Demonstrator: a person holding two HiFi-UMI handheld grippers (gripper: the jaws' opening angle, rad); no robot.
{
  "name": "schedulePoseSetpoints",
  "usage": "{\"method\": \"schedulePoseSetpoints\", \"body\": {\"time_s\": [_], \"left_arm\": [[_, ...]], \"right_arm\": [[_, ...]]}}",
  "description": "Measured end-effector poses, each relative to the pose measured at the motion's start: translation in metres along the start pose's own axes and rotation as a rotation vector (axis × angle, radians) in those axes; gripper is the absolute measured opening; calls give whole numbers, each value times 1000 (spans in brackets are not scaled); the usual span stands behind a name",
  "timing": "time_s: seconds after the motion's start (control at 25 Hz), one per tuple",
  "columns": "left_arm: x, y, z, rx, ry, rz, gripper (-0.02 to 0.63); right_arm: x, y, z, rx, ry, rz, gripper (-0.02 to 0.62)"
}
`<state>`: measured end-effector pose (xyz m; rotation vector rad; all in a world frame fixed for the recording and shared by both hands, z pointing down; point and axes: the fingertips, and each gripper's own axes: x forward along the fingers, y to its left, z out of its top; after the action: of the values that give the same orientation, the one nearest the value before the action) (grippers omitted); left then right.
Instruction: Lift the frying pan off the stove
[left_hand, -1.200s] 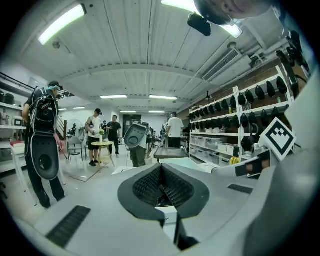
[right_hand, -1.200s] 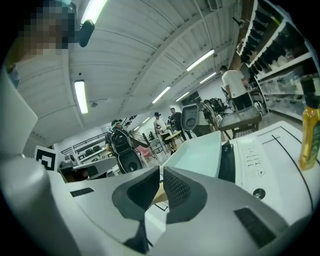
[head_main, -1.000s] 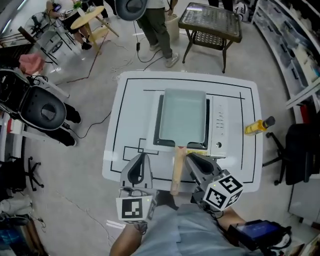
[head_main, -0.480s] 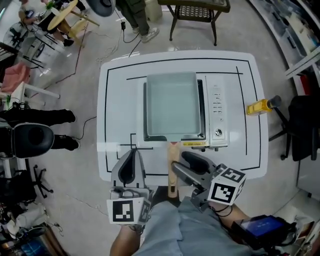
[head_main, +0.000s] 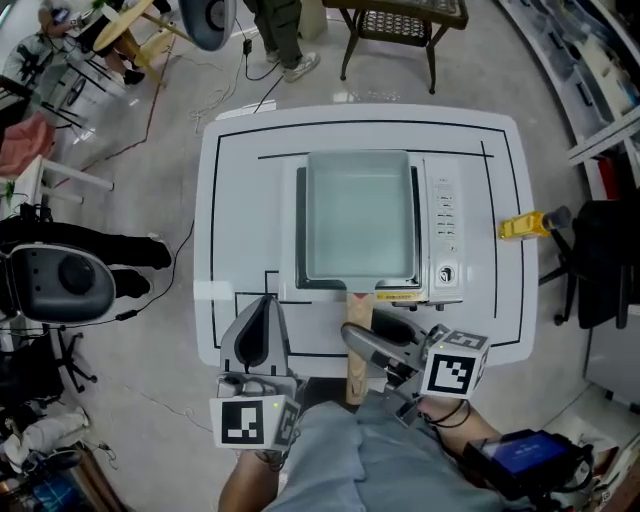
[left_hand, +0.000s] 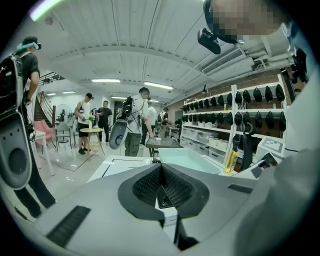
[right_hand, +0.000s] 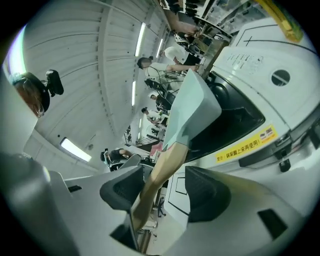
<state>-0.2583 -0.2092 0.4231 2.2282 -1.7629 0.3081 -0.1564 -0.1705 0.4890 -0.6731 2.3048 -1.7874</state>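
The rectangular pale-green frying pan (head_main: 360, 215) sits on the portable stove (head_main: 445, 240) on the white table (head_main: 240, 200), its wooden handle (head_main: 357, 340) reaching over the near edge. The right gripper (right_hand: 162, 190) has just been opening its jaws, which stand wide with that handle between them; the left gripper (head_main: 262, 310), closed and empty, hovers just left of the handle

The head view looks steeply down from above the table's (head_main: 225, 200) near edge and takes in the whole top. The left gripper view sits low at that edge, facing almost level toward the far room. The right gripper view, rolled sideways, is close up on the handle (right_hand: 156, 174). All three share the pan (head_main: 360, 215) and the stove (head_main: 445, 215).
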Motion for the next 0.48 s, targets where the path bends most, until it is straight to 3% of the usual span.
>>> {"method": "schedulePoseSetpoints", "body": {"time_s": [0.16,0.48], "left_arm": [[1,14,2,-17,-5,15,18],[-4,37,-2,-45,-6,57,18]], "right_arm": [[15,2,-1,54,21,19,233],[35,3,-3,63,64,28,232]]}}
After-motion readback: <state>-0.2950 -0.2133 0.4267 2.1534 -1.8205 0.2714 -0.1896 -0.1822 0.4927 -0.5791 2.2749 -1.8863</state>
